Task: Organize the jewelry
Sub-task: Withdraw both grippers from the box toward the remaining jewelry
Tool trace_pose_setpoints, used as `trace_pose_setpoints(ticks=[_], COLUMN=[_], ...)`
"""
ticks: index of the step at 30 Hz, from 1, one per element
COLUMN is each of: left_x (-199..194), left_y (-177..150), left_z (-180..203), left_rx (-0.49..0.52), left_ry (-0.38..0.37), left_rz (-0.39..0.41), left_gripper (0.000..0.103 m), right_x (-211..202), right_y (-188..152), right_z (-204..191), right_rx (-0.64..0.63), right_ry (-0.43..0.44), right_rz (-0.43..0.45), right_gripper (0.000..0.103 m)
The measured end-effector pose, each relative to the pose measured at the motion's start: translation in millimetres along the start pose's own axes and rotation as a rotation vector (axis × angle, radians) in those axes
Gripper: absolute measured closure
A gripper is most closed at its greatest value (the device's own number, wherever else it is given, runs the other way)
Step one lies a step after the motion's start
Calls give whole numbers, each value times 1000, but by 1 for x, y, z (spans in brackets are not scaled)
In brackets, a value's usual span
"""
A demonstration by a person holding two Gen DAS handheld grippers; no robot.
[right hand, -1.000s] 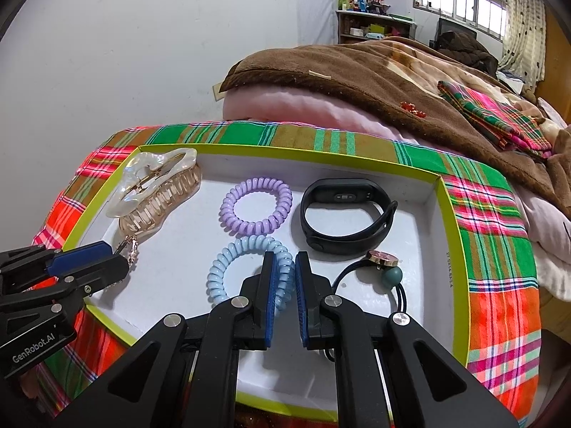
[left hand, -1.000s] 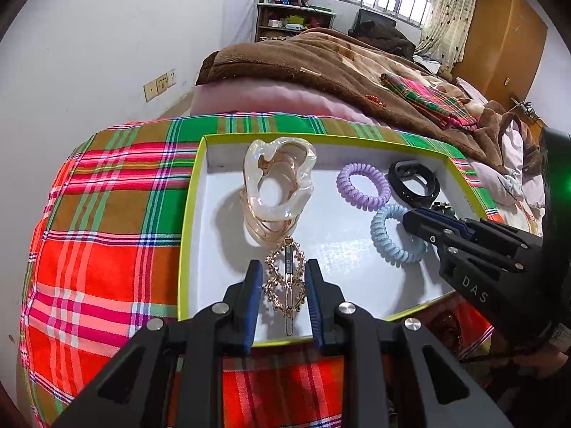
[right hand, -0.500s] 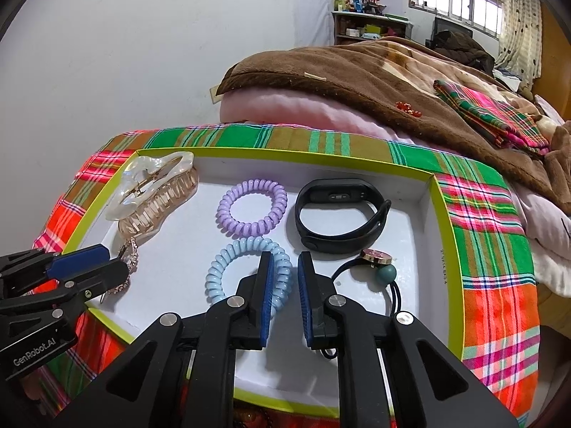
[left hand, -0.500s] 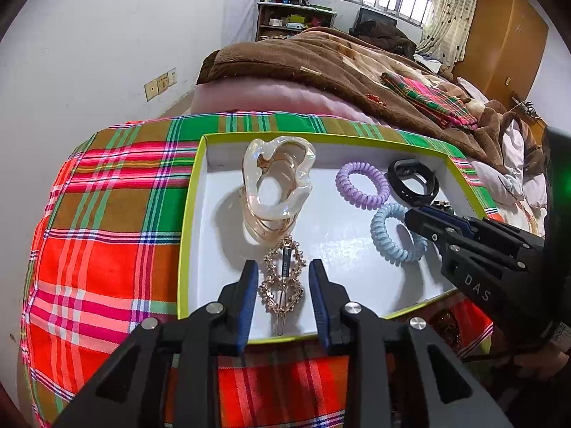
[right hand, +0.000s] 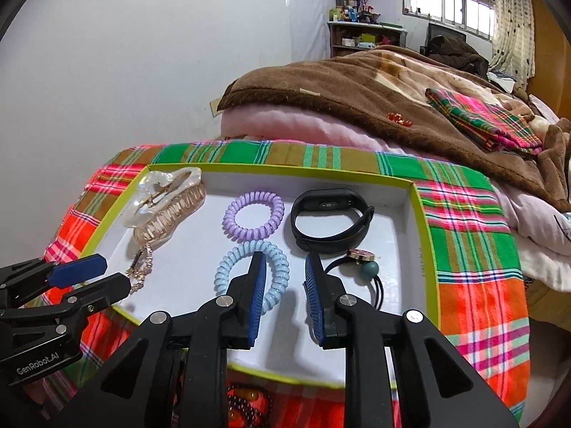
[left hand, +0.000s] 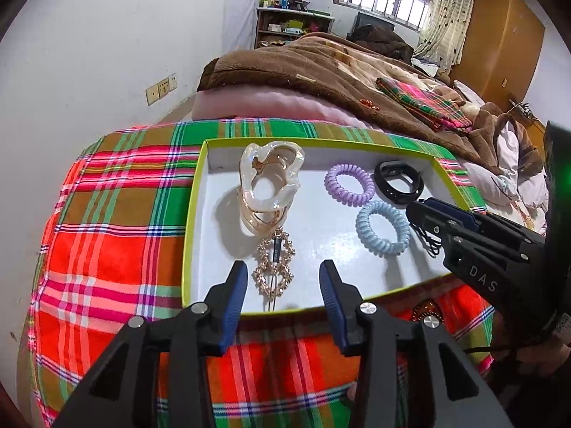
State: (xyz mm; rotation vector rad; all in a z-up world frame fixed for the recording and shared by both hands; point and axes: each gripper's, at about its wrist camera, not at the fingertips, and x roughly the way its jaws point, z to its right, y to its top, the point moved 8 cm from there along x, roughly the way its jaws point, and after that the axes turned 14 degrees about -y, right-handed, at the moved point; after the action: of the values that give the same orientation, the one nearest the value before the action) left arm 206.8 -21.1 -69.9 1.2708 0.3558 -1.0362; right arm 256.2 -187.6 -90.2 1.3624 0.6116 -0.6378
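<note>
The plaid cloth (left hand: 117, 221) covers the surface beside the bed (left hand: 321, 82), and on it sits the shallow green-rimmed tray (left hand: 191, 214) that carries all the pieces. Inside, along its left side, stands the large pearly claw clip (left hand: 267, 185); nearer the camera, just touching the clip's base, lies the gold hairpin (left hand: 274, 267). To the right are the purple coil tie (left hand: 349, 184), the blue coil tie (left hand: 383, 227), the black wristband (right hand: 330, 219) at the far right, and a black elastic with a bead charm (right hand: 365, 265) near the front right.

The coming move, as I judge it, turns on the hairpin and the left tool (left hand: 283, 285). The pin lies straight ahead of that tool, its long axis running nearly along the fingers' own line, pointing away from the camera toward the claw clip. Its near end falls between the two blue pads, which stand wide apart and touch nothing. The left tool hovers low over the tray's near rim, level and aimed inward; it is far the nearer one to the pin.

The right tool (right hand: 285, 281) hangs over the front middle of the tray, its fingers moderately spread and empty. The blue coil tie lies right by its left pad, partly hidden behind it, with the bead elastic just to its right.
</note>
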Motion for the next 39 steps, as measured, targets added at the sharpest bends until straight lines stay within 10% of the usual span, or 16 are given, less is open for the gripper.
trace_pose_setpoints(ticks=[20, 24, 39], left_x=[-62, -67, -75], left_y=[-26, -41, -72], left_z=[22, 21, 5], left_rx=[9, -8, -56], left_ry=[-57, -69, -82], left_rz=[90, 89, 80], left_gripper=[52, 51, 51], right_x=[-67, -62, -32], right_y=[-34, -54, -79], right_z=[23, 20, 2], right_rx=[40, 18, -28], right_ry=[5, 26, 18], right_rz=[72, 37, -63], right_gripper=[78, 51, 51])
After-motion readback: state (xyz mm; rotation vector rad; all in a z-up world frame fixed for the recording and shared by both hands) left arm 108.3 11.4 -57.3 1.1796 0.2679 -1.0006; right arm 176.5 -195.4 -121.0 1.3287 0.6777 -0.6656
